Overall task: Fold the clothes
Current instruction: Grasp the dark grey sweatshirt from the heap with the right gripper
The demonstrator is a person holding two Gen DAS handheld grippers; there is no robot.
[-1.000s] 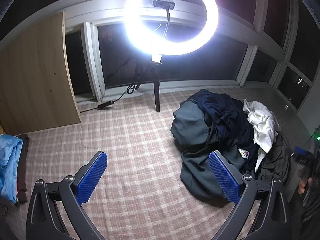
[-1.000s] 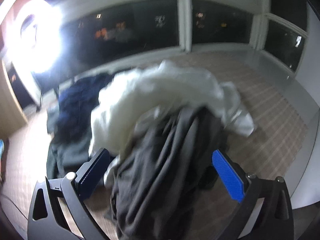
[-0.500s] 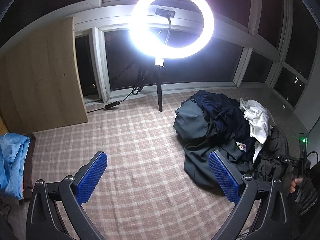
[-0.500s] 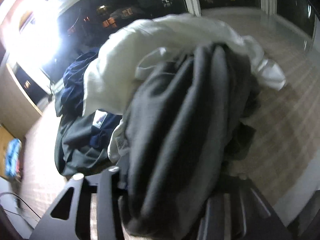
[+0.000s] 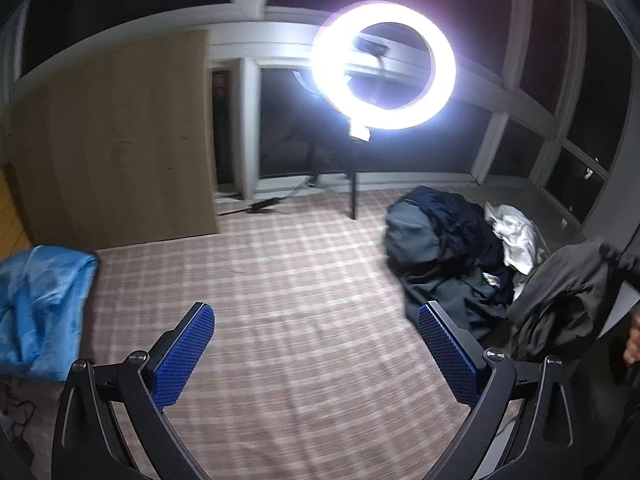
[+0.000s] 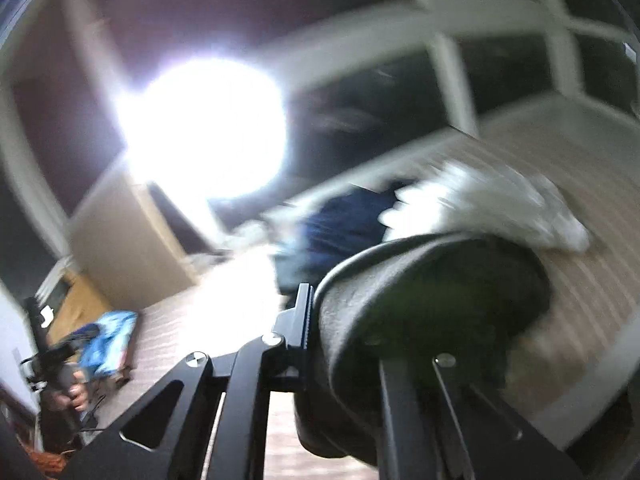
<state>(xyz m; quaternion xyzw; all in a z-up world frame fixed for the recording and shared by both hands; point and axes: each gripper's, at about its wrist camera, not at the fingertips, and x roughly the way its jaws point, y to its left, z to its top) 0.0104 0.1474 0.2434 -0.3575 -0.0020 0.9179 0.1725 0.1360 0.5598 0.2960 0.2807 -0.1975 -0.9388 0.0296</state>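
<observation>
A dark grey garment (image 5: 560, 300) hangs lifted at the right of the left wrist view. In the right wrist view it bulges between the fingers as a dark fold (image 6: 420, 312), with my right gripper (image 6: 360, 344) shut on it. A pile of clothes lies on the plaid floor covering: a grey-green piece (image 5: 412, 236), a navy piece (image 5: 456, 216) and a white piece (image 5: 516, 236). My left gripper (image 5: 316, 356) is open over bare covering, left of the pile, holding nothing.
A lit ring light (image 5: 384, 66) on a black stand stands at the window wall. A wooden panel (image 5: 116, 160) leans at the left. A blue cloth (image 5: 36, 300) lies at the far left edge. A hand (image 5: 632, 340) shows at the right edge.
My right gripper closed on the dark grey garment and lifted it off the pile, swinging up and tilting. My left gripper drew back and turned left, staying open.
</observation>
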